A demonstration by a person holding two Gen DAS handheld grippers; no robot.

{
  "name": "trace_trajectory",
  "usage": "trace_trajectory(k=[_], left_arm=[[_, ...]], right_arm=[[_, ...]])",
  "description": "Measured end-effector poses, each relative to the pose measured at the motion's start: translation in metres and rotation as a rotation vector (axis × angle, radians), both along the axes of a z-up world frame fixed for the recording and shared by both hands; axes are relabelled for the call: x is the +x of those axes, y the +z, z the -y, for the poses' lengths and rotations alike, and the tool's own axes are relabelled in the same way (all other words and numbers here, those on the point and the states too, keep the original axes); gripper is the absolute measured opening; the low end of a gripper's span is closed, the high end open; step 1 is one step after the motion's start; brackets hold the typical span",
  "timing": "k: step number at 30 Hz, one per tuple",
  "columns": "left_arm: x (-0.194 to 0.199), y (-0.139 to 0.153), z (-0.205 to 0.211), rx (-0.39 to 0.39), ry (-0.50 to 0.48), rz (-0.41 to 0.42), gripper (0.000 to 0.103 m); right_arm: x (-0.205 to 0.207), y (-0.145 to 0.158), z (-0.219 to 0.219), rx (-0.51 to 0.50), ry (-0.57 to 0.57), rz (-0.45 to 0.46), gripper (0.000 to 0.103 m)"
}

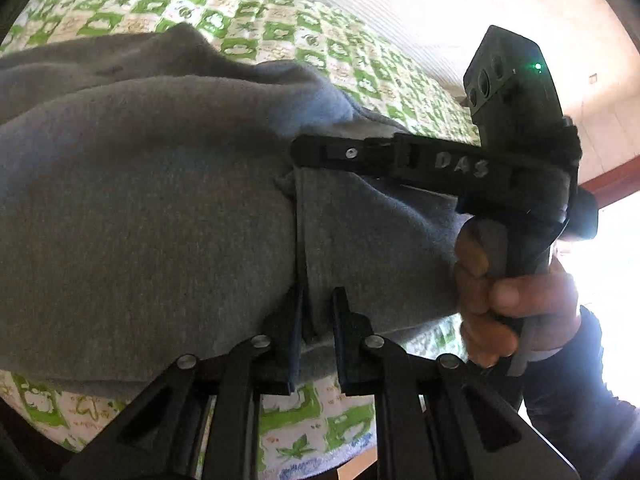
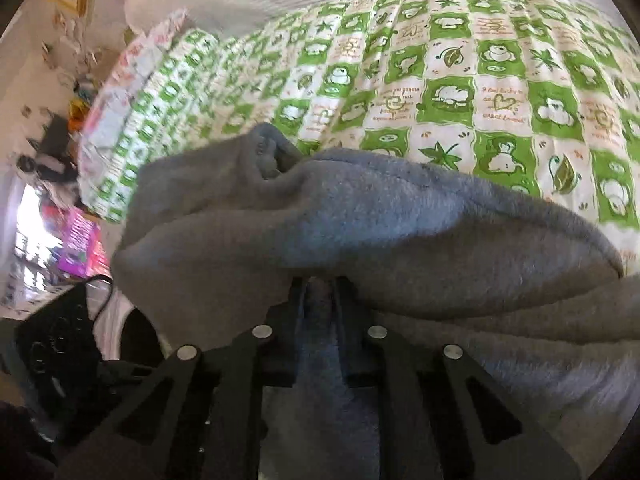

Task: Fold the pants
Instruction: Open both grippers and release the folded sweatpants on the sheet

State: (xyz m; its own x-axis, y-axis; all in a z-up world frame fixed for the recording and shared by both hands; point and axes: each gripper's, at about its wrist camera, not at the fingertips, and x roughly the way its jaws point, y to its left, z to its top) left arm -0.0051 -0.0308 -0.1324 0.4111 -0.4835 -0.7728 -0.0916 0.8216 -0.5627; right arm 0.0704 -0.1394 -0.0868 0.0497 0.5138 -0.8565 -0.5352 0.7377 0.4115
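Note:
Grey fleece pants (image 1: 140, 200) lie bunched on a green-and-white checked bedsheet (image 1: 280, 28). My left gripper (image 1: 318, 300) is shut on an edge of the pants near the bed's front edge. In the left wrist view my right gripper (image 1: 296, 156) reaches in from the right and is closed on the same fabric a little farther along. In the right wrist view my right gripper (image 2: 320, 286) is shut on a fold of the grey pants (image 2: 360, 232), which drape over and below its fingers.
The bedsheet (image 2: 480, 80) spreads beyond the pants. A patterned pillow (image 2: 132, 120) lies at the left end of the bed. A black device with a cable (image 2: 56, 344) and a pink box (image 2: 80, 240) sit beside the bed at left.

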Motion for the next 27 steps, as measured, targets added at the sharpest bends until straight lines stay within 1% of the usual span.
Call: trace_trajectory(k=[2, 7, 10, 14, 18, 27], left_arm=[[-0.003, 0.002, 0.001, -0.008, -0.006, -0.004, 0.012], [-0.017, 0.01, -0.003, -0.035, 0.015, 0.002, 0.012], [-0.028, 0.017, -0.01, -0.048, 0.041, 0.017, 0.013], [-0.036, 0.021, -0.028, -0.043, 0.097, 0.028, 0.013], [-0.049, 0.024, -0.051, -0.054, 0.16, 0.039, 0.013], [-0.078, 0.028, -0.106, -0.062, 0.32, 0.059, 0.013]], right_arm=[[-0.001, 0.011, 0.003, 0.026, -0.004, -0.024, 0.022], [-0.01, 0.043, -0.005, 0.022, 0.036, 0.037, 0.025], [-0.011, 0.05, -0.017, 0.029, 0.06, 0.038, 0.026], [-0.011, 0.052, -0.035, 0.025, 0.084, 0.039, 0.026], [-0.013, 0.051, -0.056, 0.023, 0.106, 0.032, 0.026], [-0.02, 0.052, -0.105, 0.018, 0.176, 0.036, 0.026]])
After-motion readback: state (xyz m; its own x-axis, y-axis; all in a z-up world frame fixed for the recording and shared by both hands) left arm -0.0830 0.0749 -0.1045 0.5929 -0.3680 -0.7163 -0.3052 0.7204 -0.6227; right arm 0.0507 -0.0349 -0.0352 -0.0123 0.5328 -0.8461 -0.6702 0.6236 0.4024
